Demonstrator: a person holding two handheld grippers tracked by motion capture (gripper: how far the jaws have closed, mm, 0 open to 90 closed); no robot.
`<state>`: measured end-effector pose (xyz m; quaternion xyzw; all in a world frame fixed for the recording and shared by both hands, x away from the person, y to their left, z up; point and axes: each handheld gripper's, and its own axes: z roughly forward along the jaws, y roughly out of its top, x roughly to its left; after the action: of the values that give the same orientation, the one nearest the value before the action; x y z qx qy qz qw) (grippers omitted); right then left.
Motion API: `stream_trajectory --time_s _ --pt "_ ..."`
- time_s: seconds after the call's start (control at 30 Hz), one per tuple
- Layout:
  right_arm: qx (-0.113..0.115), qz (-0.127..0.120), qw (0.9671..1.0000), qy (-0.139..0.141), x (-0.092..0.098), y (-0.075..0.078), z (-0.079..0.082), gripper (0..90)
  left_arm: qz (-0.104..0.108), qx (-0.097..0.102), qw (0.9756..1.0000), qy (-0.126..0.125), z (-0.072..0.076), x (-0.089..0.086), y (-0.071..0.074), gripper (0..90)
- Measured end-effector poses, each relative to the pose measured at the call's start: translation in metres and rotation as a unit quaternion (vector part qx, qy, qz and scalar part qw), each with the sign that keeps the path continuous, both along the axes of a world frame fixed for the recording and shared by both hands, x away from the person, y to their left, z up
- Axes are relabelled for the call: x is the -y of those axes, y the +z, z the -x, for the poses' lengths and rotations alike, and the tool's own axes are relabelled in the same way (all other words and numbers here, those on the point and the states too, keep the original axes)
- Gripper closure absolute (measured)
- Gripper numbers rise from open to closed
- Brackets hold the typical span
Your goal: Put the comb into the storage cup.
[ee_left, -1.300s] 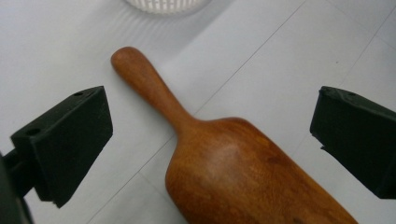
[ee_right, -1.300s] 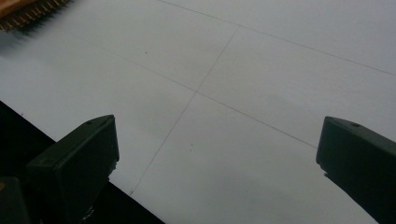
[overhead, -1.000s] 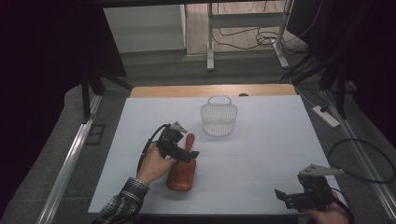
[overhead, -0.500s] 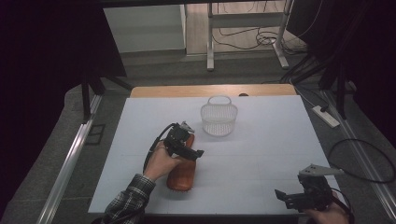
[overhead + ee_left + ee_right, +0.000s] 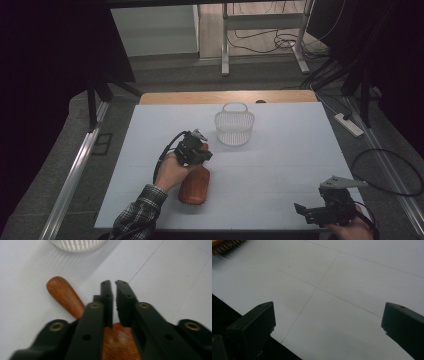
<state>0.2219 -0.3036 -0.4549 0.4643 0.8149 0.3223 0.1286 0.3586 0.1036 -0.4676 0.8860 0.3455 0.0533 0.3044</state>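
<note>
A brown wooden brush (image 5: 195, 186) lies on the white table (image 5: 280, 150), its handle (image 5: 64, 293) pointing toward a white slatted basket (image 5: 234, 129). My left gripper (image 5: 202, 149) hovers over the brush where handle meets body. Its jaws have just been closing and now stand shut (image 5: 112, 283); nothing shows between them, and the handle runs off to their left. My right gripper (image 5: 303, 210) rests at the table's front right corner with its jaws wide open (image 5: 328, 312) over bare table.
The basket (image 5: 75, 243) stands just beyond the brush handle. The brush's bristle edge (image 5: 224, 247) shows far off in the right gripper view. The table's front edge (image 5: 249, 327) runs right under the right gripper. Cables and a power strip (image 5: 348, 125) lie on the floor to the right.
The left hand has shifted a little to the right over the brush, and its jaws have come together. The right gripper has stayed put.
</note>
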Motion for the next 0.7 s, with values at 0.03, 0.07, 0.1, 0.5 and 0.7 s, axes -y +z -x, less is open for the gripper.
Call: stream_trajectory --time_s 0.03,0.07,0.1,0.5,0.7 --pt "0.0 0.0 1.0 0.0 0.0 0.0 0.0 0.0 0.002 -0.001 1.0 -0.002 -0.001 -0.001 0.0 88.9" --pt "0.0 0.0 1.0 0.0 0.0 0.0 0.0 0.0 0.009 -0.008 0.9999 -0.002 -0.002 -0.001 -0.001 89.1" --pt "0.0 0.0 1.0 0.0 0.0 0.0 0.0 0.0 0.013 -0.013 0.9998 -0.006 -0.002 -0.002 -0.003 89.1" --pt "0.001 0.002 1.0 0.0 0.0 0.0 0.001 0.0 -0.017 -0.029 0.9994 -0.009 -0.006 0.001 -0.028 89.1" --pt "0.002 0.003 1.0 0.001 0.0 0.0 0.001 0.0 -0.018 -0.048 0.9987 -0.004 -0.01 -0.002 -0.035 89.2"
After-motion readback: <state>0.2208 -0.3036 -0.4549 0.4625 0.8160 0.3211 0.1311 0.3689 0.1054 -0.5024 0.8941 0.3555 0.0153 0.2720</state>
